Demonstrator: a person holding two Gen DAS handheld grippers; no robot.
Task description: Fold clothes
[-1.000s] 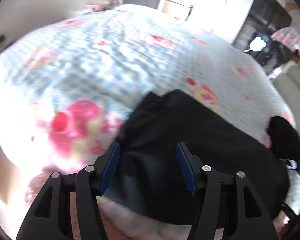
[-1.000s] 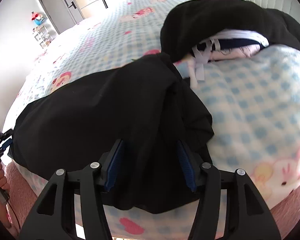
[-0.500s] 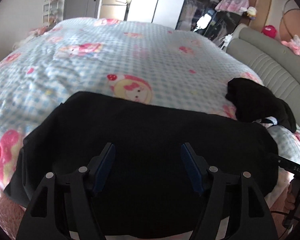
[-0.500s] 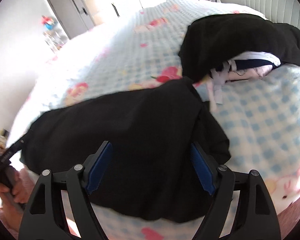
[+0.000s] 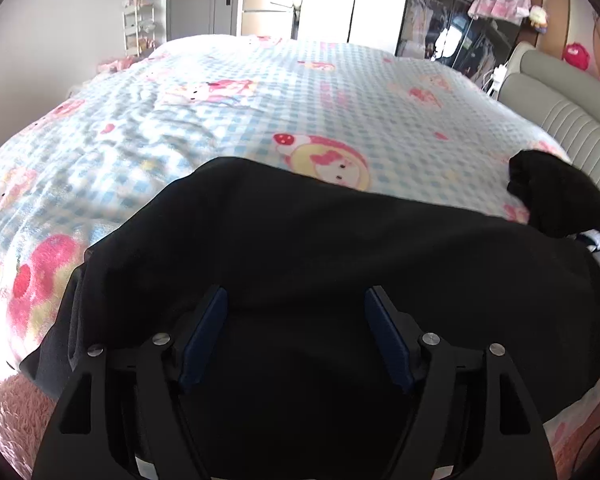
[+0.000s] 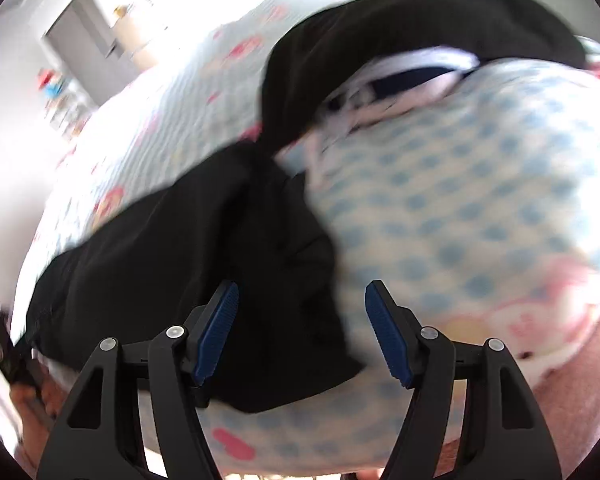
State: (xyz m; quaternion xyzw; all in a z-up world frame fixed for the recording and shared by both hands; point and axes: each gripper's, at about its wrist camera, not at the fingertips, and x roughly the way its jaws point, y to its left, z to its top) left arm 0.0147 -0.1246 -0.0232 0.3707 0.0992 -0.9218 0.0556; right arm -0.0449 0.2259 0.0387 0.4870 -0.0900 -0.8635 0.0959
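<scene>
A black garment [image 5: 332,248] lies spread across the near edge of the bed, a wide flat band from left to right. My left gripper [image 5: 296,336] hovers open over its near middle, nothing between the blue pads. In the blurred right wrist view the same garment [image 6: 204,256] shows its bunched right end. My right gripper [image 6: 302,332] is open above that end, its left finger over the black cloth and its right finger over the bedspread. A heap of other clothes [image 6: 400,36], black over white and navy, sits beyond.
The bed carries a blue-checked cartoon bedspread [image 5: 260,100]. A grey padded headboard [image 5: 560,120] stands at the right, wardrobes and a door behind. A pink fluffy cover [image 5: 12,412] hangs at the near left edge. A hand holding the other gripper [image 6: 16,368] appears at the lower left.
The left gripper swung from the garment's left end to face its middle. The right gripper shifted right toward the garment's bunched end and tilted, blurring the view. Both stayed open.
</scene>
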